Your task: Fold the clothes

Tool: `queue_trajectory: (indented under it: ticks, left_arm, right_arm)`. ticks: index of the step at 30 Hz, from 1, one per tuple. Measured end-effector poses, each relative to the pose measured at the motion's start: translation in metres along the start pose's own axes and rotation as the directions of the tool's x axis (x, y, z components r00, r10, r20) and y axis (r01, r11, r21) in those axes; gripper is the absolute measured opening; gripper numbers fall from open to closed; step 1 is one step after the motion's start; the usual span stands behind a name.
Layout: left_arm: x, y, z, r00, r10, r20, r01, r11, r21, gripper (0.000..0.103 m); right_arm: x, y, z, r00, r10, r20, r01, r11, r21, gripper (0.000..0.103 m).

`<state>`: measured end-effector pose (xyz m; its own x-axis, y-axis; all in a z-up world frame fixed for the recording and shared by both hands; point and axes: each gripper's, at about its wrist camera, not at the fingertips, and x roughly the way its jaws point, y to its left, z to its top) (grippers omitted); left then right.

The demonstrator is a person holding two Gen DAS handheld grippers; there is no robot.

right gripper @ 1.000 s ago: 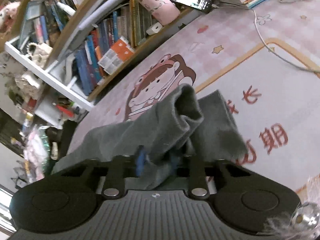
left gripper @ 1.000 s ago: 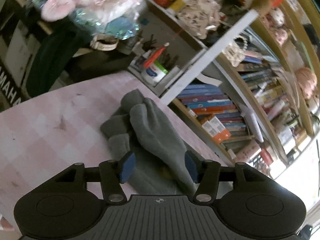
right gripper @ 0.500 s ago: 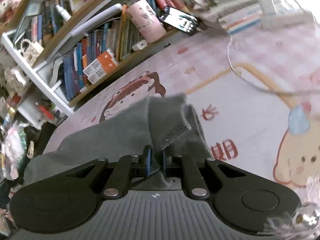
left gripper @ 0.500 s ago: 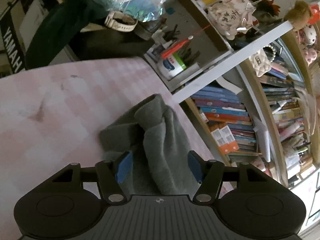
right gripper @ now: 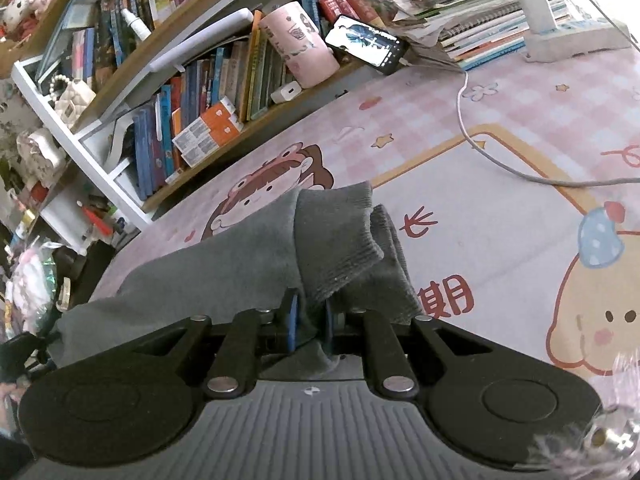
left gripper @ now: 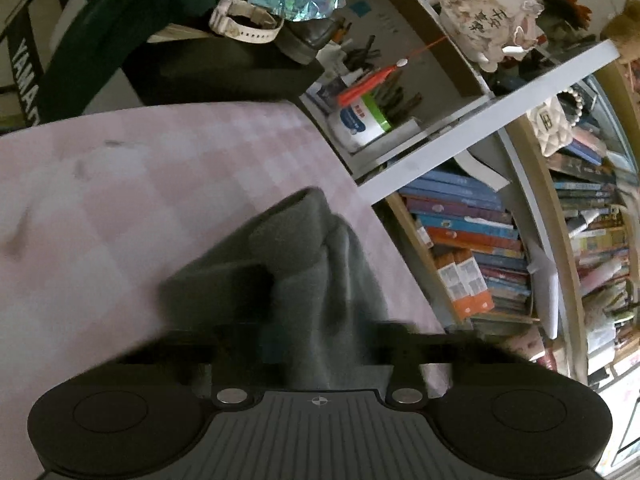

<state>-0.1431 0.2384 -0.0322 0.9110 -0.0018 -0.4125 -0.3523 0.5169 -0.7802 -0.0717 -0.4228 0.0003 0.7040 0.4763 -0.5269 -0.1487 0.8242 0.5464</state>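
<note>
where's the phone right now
In the right wrist view the phone is at the top centre, propped at the desk's back edge between the pink cup and the stack of books.

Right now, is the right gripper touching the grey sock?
Touching. The right wrist view shows the right gripper with its blue pads pressed onto a fold of the grey sock, no gap on either side.

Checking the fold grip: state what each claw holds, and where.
The right claw pinches the grey sock at its ribbed cuff. The left claw, just closed, grips its other end; blur hides the exact spot.
</note>
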Motion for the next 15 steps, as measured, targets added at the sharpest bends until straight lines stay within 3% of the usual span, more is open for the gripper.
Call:
queue_trajectory:
  ticks: [2,4,5,7,9,10,15]
  left_arm:
    - [-0.022,-0.013,-0.002,0.993,-0.109,0.056,0.106,0.993,0.042,0.004]
    - [-0.054,-0.024,-0.012,0.967,-0.234,0.097,0.225,0.97,0.093,0.004]
    - [-0.067,-0.024,-0.017,0.96,-0.259,0.108,0.247,0.963,0.109,0.004]
    - [-0.079,-0.011,-0.025,0.972,-0.203,0.114,0.19,0.975,0.117,0.005]
    - [-0.066,0.014,-0.028,0.997,-0.031,0.067,0.025,0.996,0.091,0.005]
    - [-0.058,0.027,-0.029,0.999,0.008,0.04,-0.011,0.998,0.062,0.005]
    - [-0.046,0.043,-0.034,1.0,-0.003,0.023,0.002,1.0,0.022,0.006]
  right_arm:
    - [0.0,0.0,0.0,1.0,-0.003,-0.003,0.003,1.0,-0.006,0.012]
    - [-0.001,0.0,0.0,1.0,-0.007,-0.003,0.007,1.0,-0.009,0.012]
    - [-0.001,0.0,0.0,1.0,-0.009,-0.003,0.009,1.0,-0.007,0.012]
    - [-0.001,0.002,0.0,1.0,-0.016,-0.001,0.016,1.0,-0.011,0.012]
    - [-0.001,0.004,0.0,1.0,-0.021,-0.003,0.021,1.0,-0.021,0.013]
    - [-0.001,0.005,0.001,1.0,-0.02,-0.006,0.02,1.0,-0.024,0.013]
    - [-0.012,0.019,0.008,0.999,-0.008,0.033,0.011,0.996,-0.085,0.011]
